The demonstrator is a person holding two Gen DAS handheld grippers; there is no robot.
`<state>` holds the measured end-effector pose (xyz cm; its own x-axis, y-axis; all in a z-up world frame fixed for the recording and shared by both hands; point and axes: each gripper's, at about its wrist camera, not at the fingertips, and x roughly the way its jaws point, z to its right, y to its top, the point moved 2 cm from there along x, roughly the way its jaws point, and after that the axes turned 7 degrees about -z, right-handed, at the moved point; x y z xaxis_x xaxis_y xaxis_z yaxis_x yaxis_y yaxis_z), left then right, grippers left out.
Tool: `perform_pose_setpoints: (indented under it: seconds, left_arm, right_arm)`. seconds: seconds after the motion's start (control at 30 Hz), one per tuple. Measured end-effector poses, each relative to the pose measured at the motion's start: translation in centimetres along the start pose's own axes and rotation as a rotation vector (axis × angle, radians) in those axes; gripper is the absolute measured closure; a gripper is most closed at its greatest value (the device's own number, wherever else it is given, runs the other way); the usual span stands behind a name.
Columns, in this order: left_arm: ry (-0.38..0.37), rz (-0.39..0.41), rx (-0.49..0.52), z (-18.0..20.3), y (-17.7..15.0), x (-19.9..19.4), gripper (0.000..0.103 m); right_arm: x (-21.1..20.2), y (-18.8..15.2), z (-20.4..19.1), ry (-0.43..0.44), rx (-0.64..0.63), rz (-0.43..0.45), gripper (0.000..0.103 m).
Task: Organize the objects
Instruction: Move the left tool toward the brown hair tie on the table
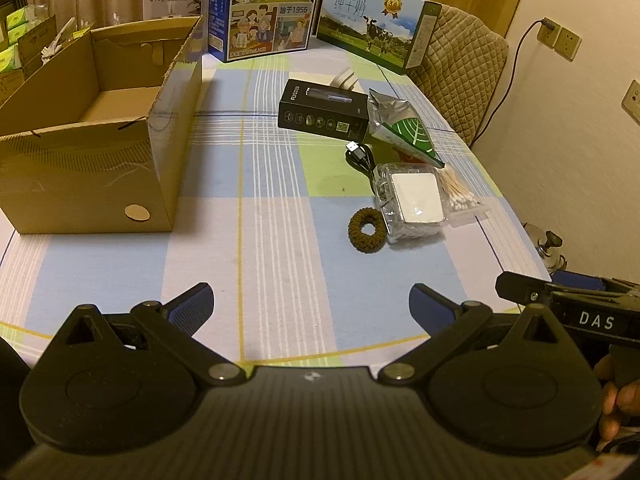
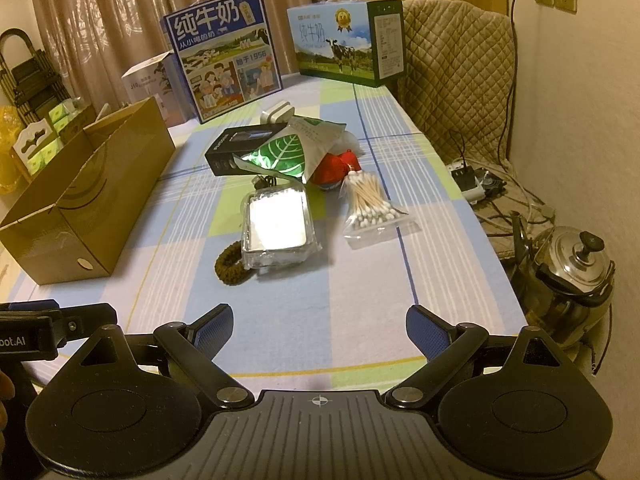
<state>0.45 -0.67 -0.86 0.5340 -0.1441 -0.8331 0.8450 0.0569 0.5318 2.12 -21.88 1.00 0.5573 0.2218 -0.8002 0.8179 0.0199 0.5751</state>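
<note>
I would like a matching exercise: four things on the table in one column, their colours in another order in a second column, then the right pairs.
Things:
1. hair scrunchie
2. cardboard box
3. razor box
4. leaf-print pouch

Colours:
A. black
B. green and white
C. dark brown
D. tan

Pairs: 1-C, 2-D, 3-A, 4-B

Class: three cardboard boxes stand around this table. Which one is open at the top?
The plain brown cardboard box on the left: its top is open, showing a bare interior. The two printed milk cartons at the far edge are shut.
</note>
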Motion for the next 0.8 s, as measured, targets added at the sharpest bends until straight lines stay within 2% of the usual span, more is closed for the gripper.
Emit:
perform_pose_setpoints:
  seconds: [0.47, 0.8]
  left_arm:
    - [-0.002, -0.001, -0.001, -0.02, -0.01, -0.01, 0.001]
    - [-0.038, -0.001, 0.008, 0.11, 0.30, 0.05, 0.001]
  right_arm:
    - [0.04, 0.02, -0.05, 0.001, -0.002, -0.001, 0.012]
    - [0.37, -0.44, -0.02, 0.000, -0.004, -0.008, 0.012]
